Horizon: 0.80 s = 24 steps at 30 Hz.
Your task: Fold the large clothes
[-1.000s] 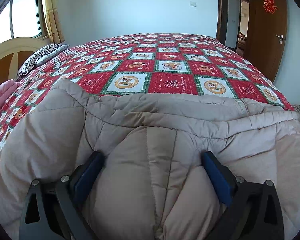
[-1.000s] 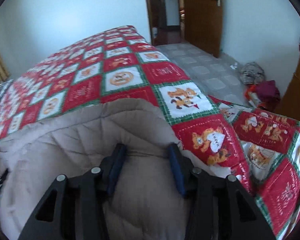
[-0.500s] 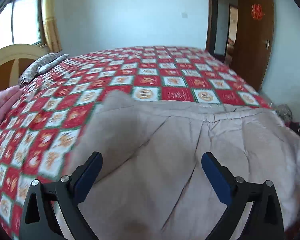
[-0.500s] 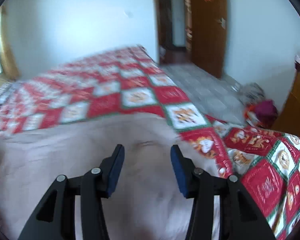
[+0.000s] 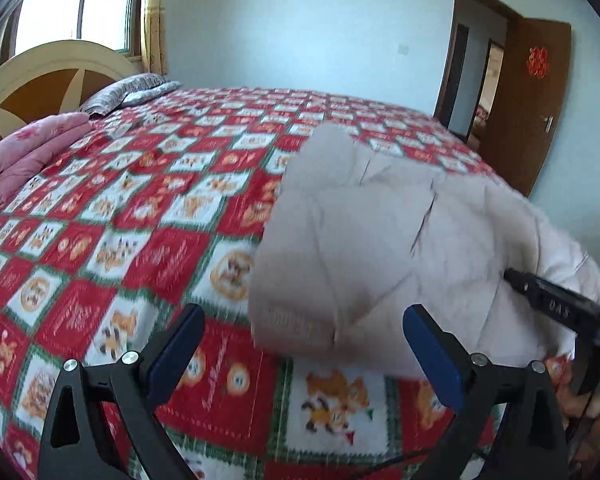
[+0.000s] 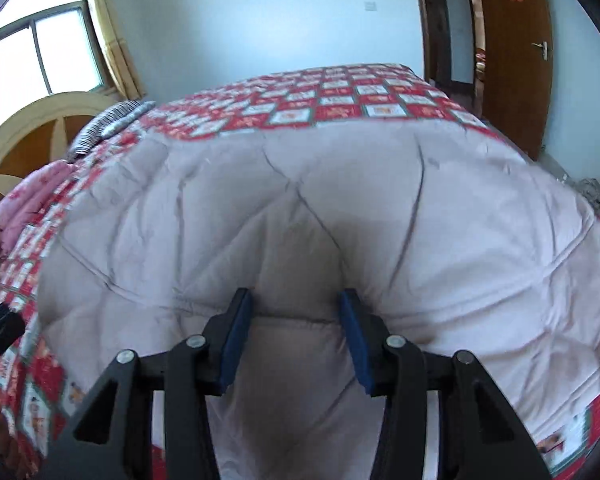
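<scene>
The left tool (image 5: pixel 300 354) hangs wide apart and empty above the red patterned bedspread (image 5: pixel 140 216). The beige padded coat (image 5: pixel 380 240) lies bunched just ahead, with the right tool (image 5: pixel 556 304) touching its right side.

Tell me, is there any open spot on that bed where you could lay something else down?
Yes: the red checked bedspread lies bare between the beige padded coat and the pink quilt near the headboard, and beyond the coat toward the far edge. The near side is crowded, where the coat spreads and the right gripper pinches it.

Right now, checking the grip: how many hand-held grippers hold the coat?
1: the right hand-held gripper pinches the beige padded coat; the left hand-held gripper is open, empty.
</scene>
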Available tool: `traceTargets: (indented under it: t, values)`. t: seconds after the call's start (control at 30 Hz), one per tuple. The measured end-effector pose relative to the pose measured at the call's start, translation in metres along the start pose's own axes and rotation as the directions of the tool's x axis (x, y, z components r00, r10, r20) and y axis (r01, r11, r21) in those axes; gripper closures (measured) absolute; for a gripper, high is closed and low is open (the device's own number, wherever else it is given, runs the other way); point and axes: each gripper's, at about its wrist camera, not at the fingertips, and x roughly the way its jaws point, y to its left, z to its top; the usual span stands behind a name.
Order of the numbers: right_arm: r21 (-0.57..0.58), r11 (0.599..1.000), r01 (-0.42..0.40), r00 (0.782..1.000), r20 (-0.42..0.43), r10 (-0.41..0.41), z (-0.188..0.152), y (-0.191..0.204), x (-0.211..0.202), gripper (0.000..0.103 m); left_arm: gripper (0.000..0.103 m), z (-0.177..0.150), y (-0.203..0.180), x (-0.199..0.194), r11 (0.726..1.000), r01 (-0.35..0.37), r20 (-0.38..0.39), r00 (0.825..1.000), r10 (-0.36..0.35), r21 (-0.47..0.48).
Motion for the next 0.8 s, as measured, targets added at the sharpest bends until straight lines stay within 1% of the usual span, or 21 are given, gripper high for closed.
traceTargets:
  t: [0.07, 0.17, 0.27, 0.33, 0.47, 0.53, 0.63, 0.73, 0.8]
  values:
    - [-0.005, 1.0, 0.012, 1.0, 0.002, -0.012, -0.003, 0.0, 0.005, 0.054, 0.003, -0.006, 0.003, 0.006, 1.0, 0.006, -0.031, 1.0, -0.006, -0.014]
    - [-0.071, 0.995, 0.072, 0.997, 0.028, -0.07, -0.011, 0.01, 0.007, 0.054, 0.003, -0.015, 0.0, 0.019, 1.0, -0.005, -0.073, 0.997, 0.003, -0.022]
    - [-0.095, 0.99, 0.108, 0.994, 0.037, -0.105, -0.013, 0.015, 0.008, 0.054, 0.003, -0.02, -0.002, 0.024, 1.0, -0.019, -0.087, 0.996, 0.018, -0.017]
    - [-0.092, 0.99, 0.106, 0.994, 0.044, -0.102, -0.013, 0.013, 0.007, 0.053, 0.003, -0.02, -0.004, 0.02, 1.0, -0.014, -0.081, 0.997, 0.012, -0.021]
    - [-0.082, 0.992, 0.091, 0.995, 0.056, -0.087, -0.014, 0.009, 0.005, 0.053, 0.003, -0.014, -0.011, 0.011, 1.0, -0.004, -0.04, 0.999, 0.004, -0.012]
    - [-0.078, 0.993, 0.086, 0.995, 0.06, -0.082, -0.015, 0.008, 0.004, 0.053, 0.003, -0.009, -0.015, 0.012, 1.0, 0.019, -0.028, 0.999, -0.02, -0.015]
    - [-0.076, 0.994, 0.081, 0.995, 0.064, -0.076, -0.015, 0.008, 0.004, 0.053, 0.003, 0.0, -0.018, 0.025, 0.999, 0.025, -0.038, 0.999, -0.027, -0.032]
    - [-0.075, 0.994, 0.079, 0.995, 0.067, -0.074, -0.016, 0.009, 0.004, 0.053, 0.003, 0.009, -0.019, 0.042, 0.996, 0.013, -0.057, 0.998, -0.018, -0.092]
    - [-0.073, 0.994, 0.077, 0.995, 0.068, -0.072, -0.017, 0.01, 0.004, 0.053, 0.002, 0.012, -0.02, 0.054, 0.992, -0.005, -0.087, 0.996, -0.006, -0.129]
